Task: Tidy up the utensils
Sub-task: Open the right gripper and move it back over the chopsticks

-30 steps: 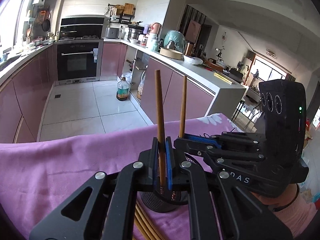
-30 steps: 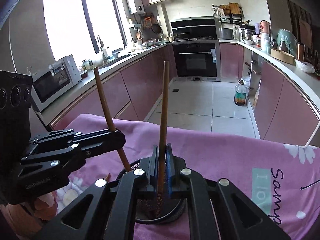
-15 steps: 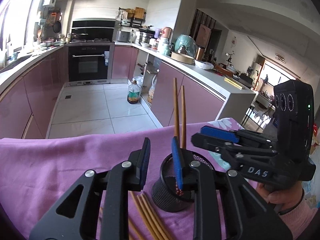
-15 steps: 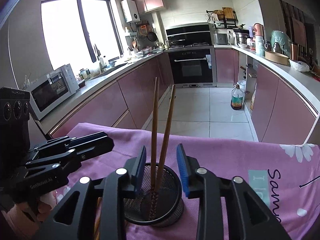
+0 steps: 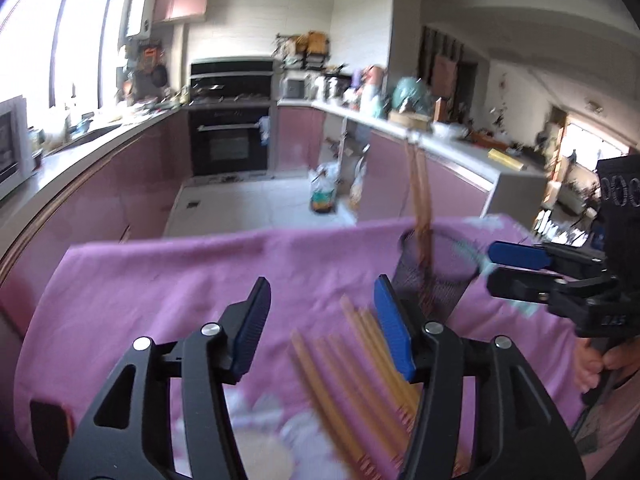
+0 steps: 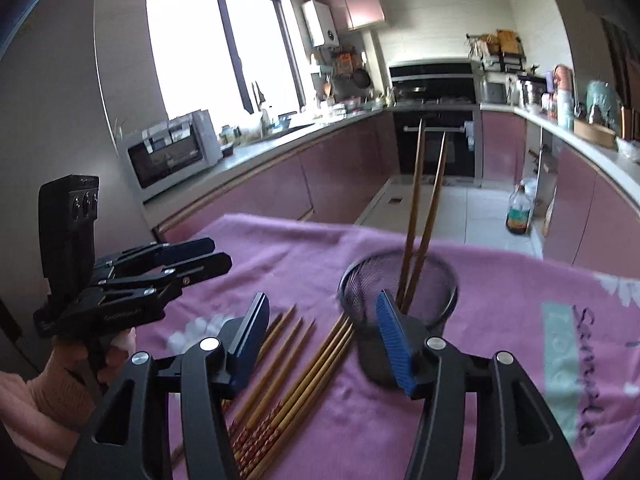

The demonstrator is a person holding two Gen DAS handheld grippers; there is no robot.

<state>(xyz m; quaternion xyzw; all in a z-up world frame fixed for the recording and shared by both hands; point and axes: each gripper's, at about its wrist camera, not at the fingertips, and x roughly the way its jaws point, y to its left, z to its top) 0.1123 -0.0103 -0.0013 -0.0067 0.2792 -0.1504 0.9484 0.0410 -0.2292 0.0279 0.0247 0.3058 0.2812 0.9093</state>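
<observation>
- Since both sets of jaws stand spread w/ nothing between them, neither tool is carrying anything: left gripper [image 5: 320, 328] and right gripper [image 6: 320, 332] both hang above the loose chopsticks [image 6: 296, 372].
- Nearest, right under & between the right jaws: a fan of bamboo sticks flat on the pink cloth [image 6: 500, 300], patterned butt ends toward the camera, tips pointing away. In the left wrist view the same bundle [image 5: 360, 368] lies between the left jaws and partly under the right-hand finger, blurred.
- Handling, my guess: light, stiff, thin, smooth-ish, so apt to roll or swivel in the pads. Best taken one at a time across the shaft, approx. mid-length or a bit toward the thicker patterned end. They lie touching side by side, so picking one w/o dragging its neighbour looks fiddly.
- Just past the right finger of each tool: black mesh cup [image 6: 398, 284], upright on the cloth. Probably light & could tip if knocked.
- Inside it: two chopsticks [image 6: 420, 216] standing, leaning slightly, tops apart, bottoms close together. Nothing else seen in it.
- Farther off: kitchen counters, oven [image 6: 434, 120], out of play.
</observation>
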